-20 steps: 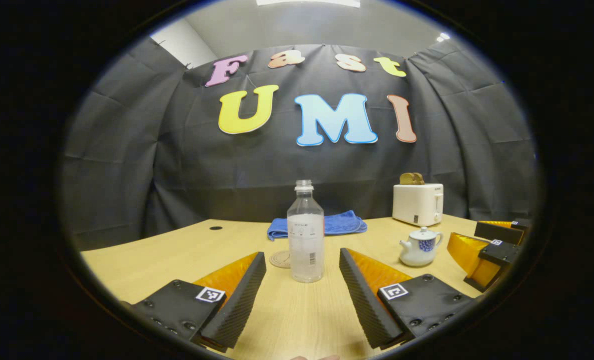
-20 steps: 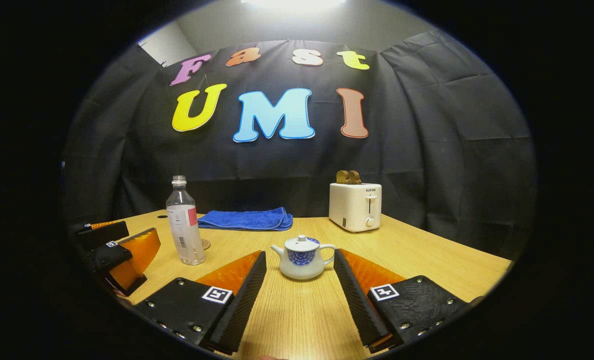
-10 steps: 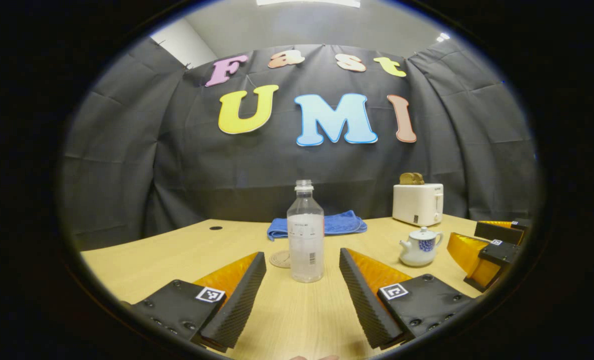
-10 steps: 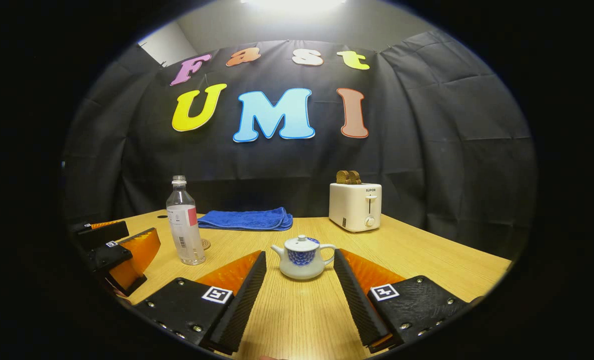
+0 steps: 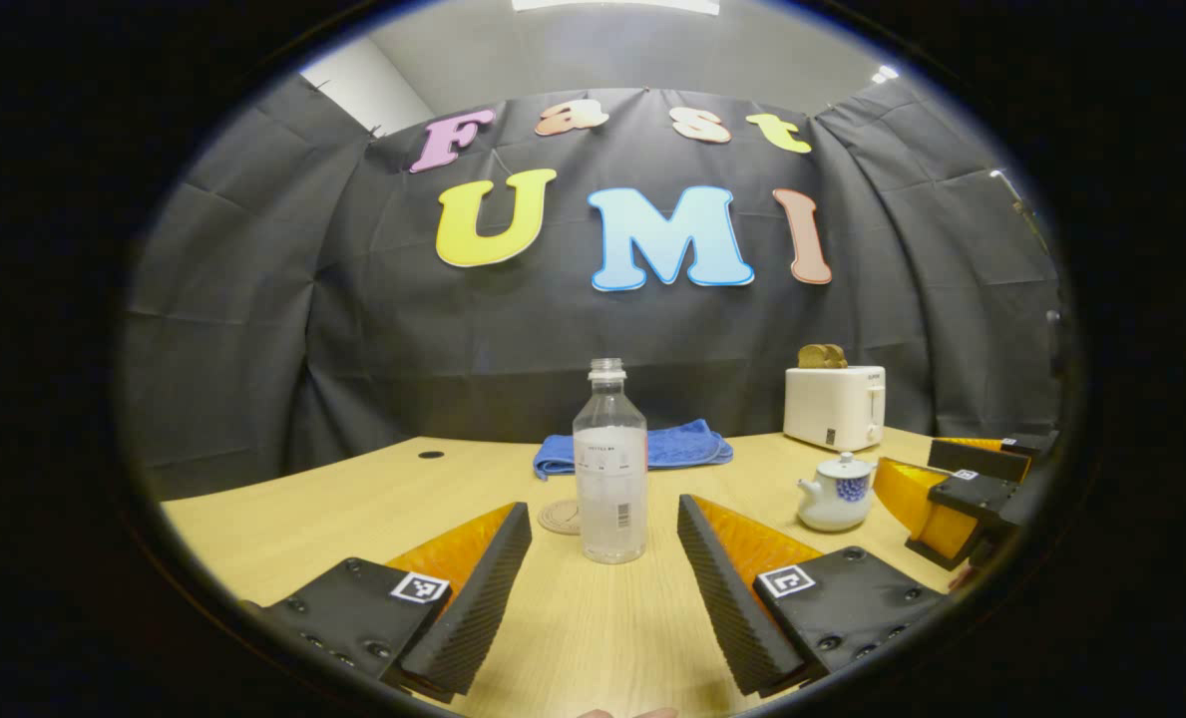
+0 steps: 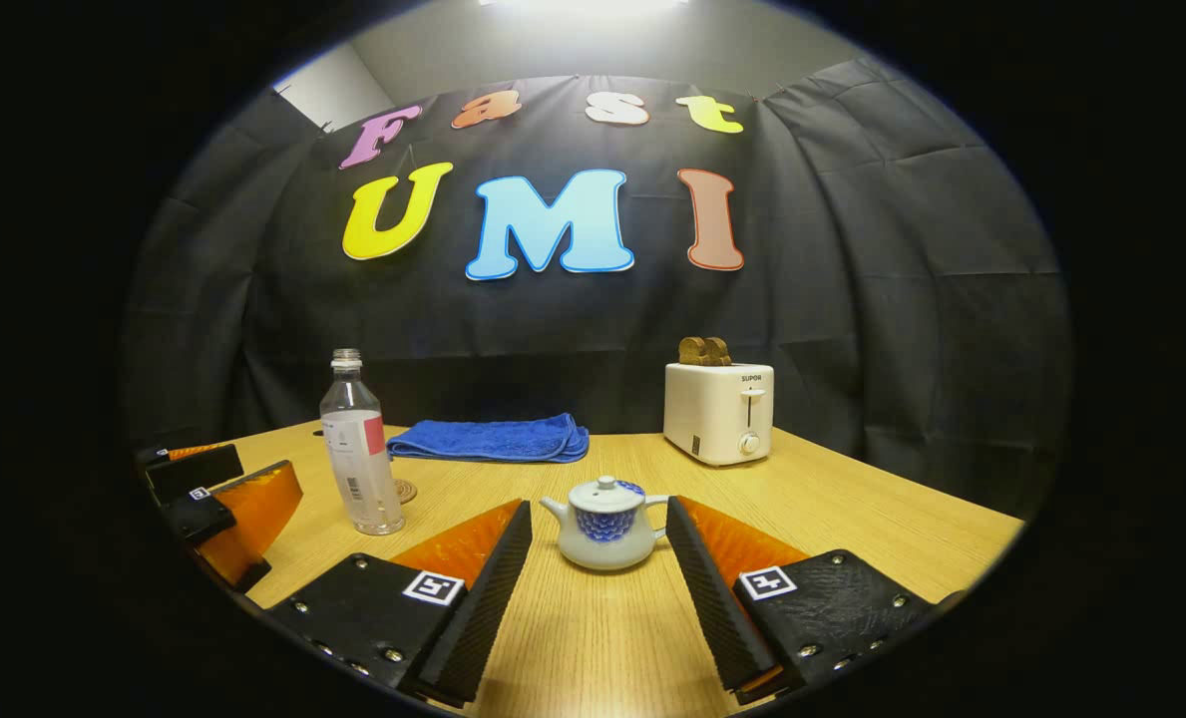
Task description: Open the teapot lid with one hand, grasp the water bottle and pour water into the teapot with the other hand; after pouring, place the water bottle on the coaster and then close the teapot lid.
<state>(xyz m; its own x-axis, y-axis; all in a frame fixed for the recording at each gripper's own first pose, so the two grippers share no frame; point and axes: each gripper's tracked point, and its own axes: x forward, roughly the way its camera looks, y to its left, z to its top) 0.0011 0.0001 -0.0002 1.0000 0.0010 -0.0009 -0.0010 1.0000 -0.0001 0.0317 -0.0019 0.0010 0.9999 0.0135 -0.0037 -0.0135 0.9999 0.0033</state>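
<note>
Now both tools held low over the wooden table (image 5: 283, 519), each with fingers spread wide apart and gripping nothing. Left tool (image 5: 602, 568) aimed straight at the water bottle (image 5: 609, 469), which stands upright on the table, uncapped, just ahead of the fingertips and between their lines, not touched by them. Round coaster (image 5: 559, 517) lying flat just behind the bottle, at its left side, partly hidden by it. Blue folded towel (image 5: 687, 446) farther back near the black cloth wall. White toaster (image 5: 835, 404) with brown slices in the slots at the back right. Small white teapot (image 5: 838, 492) with blue pattern to the right of the bottle, lid on, and just beside it the right tool seen from the side at the right edge. In the right gripper view, right tool (image 6: 597, 558) pointed at the teapot (image 6: 604, 521), which sits upright on the table between the two fingertips, close to them but with a gap on each side; spout to the left, handle to the right, lid closed. Water bottle (image 6: 357, 449) well apart at the left, with the left tool (image 6: 218, 509) near it at the left edge, also spread apart.
</note>
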